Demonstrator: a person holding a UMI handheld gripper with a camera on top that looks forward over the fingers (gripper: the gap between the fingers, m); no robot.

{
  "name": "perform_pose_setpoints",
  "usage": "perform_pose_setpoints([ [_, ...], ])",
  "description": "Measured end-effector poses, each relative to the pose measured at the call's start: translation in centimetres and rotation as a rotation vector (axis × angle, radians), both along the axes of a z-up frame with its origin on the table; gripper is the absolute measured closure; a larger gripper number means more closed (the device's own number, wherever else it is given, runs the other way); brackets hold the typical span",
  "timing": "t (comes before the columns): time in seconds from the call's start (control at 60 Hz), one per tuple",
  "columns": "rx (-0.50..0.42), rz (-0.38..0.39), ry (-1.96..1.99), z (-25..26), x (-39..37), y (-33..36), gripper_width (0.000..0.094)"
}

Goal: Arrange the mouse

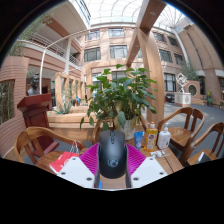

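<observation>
A black computer mouse (pixel 112 153) sits between my gripper's two fingers, its scroll wheel pointing away from me. The magenta pads (pixel 90 158) press against its left and right sides, so my gripper (pixel 112 170) is shut on the mouse and holds it up above a wooden table (pixel 178 157). The mouse's underside and the spot below it are hidden.
Beyond the mouse stand a large potted plant (pixel 118 95), several small bottles (pixel 150 137) and a white container (pixel 164 138). Wooden chairs (pixel 35 143) stand left and right. A red thing (pixel 62 160) lies left of the fingers. A brick atrium rises behind.
</observation>
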State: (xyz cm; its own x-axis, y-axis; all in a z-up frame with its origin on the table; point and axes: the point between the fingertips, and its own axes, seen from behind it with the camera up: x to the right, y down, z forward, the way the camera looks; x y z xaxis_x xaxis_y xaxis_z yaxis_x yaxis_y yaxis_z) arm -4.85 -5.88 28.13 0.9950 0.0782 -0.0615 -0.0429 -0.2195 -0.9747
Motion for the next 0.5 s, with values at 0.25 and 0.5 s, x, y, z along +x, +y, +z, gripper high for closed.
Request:
perform_pose_setpoints([
  [0.25,-0.315,0.199,-0.020,-18.4,-15.1,-3.9,0.0586],
  [0.5,-0.477,0.190,-0.084,-29.2,-17.2,-5.3,0.0494],
])
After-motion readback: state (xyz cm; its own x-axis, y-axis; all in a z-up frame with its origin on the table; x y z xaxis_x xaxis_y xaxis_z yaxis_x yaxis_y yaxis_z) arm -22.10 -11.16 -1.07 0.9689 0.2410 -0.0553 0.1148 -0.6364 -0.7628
